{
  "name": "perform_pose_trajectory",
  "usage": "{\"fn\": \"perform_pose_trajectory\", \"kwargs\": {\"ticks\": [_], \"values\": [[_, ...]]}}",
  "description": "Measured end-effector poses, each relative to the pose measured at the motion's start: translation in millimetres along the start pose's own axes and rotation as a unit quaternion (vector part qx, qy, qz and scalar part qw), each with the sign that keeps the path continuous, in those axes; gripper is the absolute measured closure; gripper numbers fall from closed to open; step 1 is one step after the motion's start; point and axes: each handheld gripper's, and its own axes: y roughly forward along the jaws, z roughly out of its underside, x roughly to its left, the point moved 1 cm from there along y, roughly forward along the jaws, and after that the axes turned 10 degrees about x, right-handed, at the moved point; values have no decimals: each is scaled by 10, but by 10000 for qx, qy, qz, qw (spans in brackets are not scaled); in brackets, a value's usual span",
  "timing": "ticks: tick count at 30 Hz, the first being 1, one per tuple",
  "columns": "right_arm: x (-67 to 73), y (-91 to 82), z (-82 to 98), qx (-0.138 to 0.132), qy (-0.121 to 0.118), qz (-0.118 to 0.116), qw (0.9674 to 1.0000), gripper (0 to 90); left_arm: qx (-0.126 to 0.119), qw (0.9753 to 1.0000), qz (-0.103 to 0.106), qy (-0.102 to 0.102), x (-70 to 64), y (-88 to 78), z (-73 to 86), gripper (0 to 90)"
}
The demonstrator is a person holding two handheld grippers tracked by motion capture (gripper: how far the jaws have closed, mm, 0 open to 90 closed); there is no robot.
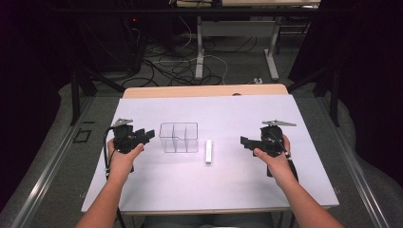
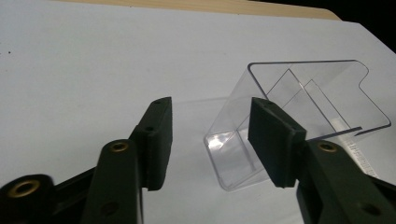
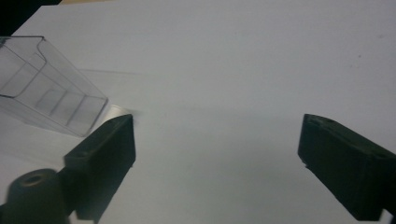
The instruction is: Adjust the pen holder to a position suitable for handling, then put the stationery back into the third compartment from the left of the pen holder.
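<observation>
left gripper (image 1: 145,135) just left of clear divided box (image 1: 178,137), jaws partway apart, nothing held, box corner sits just ahead of them. box mid-counter (image 1: 237,190), super light plastic imo, so a one-sided nudge probably skids or tips it. white stick (image 1: 208,152) lies just right of box, easy to knock. right gripper (image 1: 246,142) well right of box, jaws wide apart, nothing in them.

In the right gripper view the clear organiser (image 3: 44,88) is cut off at the left edge; its far compartments are hidden.
</observation>
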Motion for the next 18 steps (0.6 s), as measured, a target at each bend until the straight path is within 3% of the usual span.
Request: {"fn": "perform_pose_trajectory", "kwargs": {"ticks": [5,11,15,18], "values": [[136,12,-74,160,88,-243,9995,151,-111,9998,-47,131,13,-26,40,384],[292,77,-125,379,174,-305,9987,203,-300,9994,-136,131,46,-45,31,295],[370,132,-166,455,156,-328,9983,198,-286,9991,-214,221,42,-38,27,256],[424,171,-195,535,206,-363,9977,213,-252,9993,-211,161,56,-18,29,215]]}}
